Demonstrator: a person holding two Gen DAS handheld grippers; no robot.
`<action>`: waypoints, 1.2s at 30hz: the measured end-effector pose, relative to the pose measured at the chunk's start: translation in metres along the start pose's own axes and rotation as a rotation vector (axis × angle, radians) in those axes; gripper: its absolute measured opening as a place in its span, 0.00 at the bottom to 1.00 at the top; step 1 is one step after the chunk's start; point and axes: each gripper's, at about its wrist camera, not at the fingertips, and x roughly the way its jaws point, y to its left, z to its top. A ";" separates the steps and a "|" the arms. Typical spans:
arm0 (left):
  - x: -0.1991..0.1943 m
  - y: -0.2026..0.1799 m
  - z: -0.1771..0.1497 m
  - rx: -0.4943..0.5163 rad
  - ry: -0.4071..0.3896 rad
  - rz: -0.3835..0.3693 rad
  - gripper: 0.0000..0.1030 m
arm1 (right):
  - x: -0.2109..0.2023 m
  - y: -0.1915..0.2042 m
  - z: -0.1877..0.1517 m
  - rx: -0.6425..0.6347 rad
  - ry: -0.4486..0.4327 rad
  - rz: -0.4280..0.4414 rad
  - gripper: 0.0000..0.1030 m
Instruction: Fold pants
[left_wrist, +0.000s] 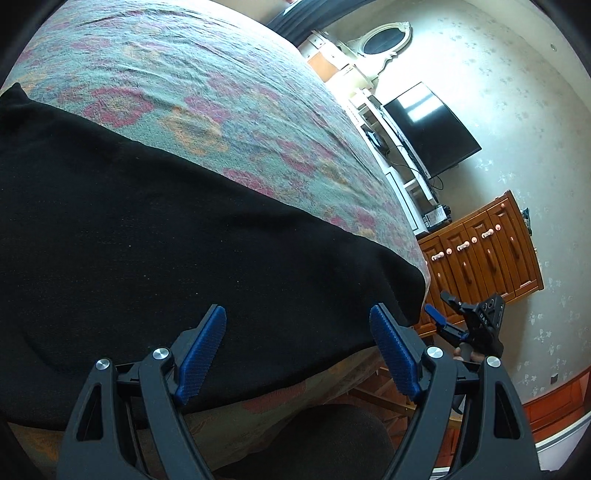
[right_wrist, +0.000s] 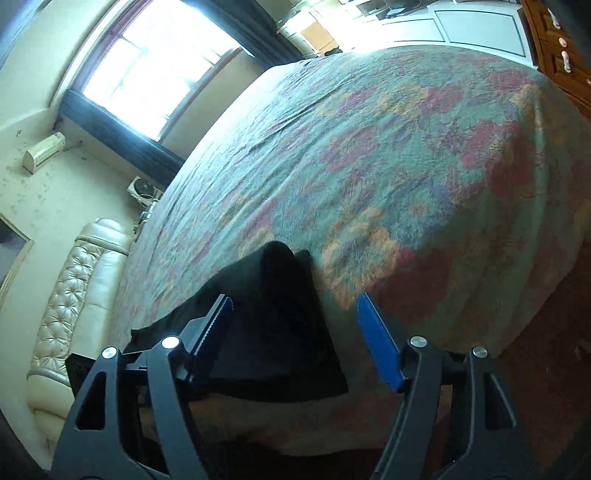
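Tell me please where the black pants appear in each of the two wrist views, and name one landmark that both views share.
Left wrist view: the black pants fill the left and middle of the picture, lying on the bed's near edge.
Right wrist view: the black pants lie at lower centre-left, on the bed's near edge.
Shared landmark: the floral bedspread; also the wooden dresser with pale knobs.

Pants (left_wrist: 177, 229): plain black, unpatterned. Bedspread (left_wrist: 207, 85): teal-green ground with a floral pattern in pink-red and orange-yellow. Left gripper (left_wrist: 297, 350): black frame, blue textured pads, silver screw heads. Right gripper (right_wrist: 295, 336): same colours. Dresser (left_wrist: 491, 251): orange-brown wood, pale pink knobs. Headboard (right_wrist: 74, 291): cream, button-tufted. Television (left_wrist: 432, 129): black.
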 end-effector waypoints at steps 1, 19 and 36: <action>0.002 -0.002 0.000 -0.005 0.003 0.001 0.77 | 0.008 -0.005 0.009 0.000 0.010 0.036 0.69; 0.005 0.008 -0.002 -0.083 -0.013 0.018 0.77 | 0.089 0.027 0.040 -0.259 0.343 0.077 0.15; -0.069 0.036 -0.004 -0.001 -0.211 0.133 0.77 | 0.000 -0.014 0.024 0.041 0.006 -0.019 0.66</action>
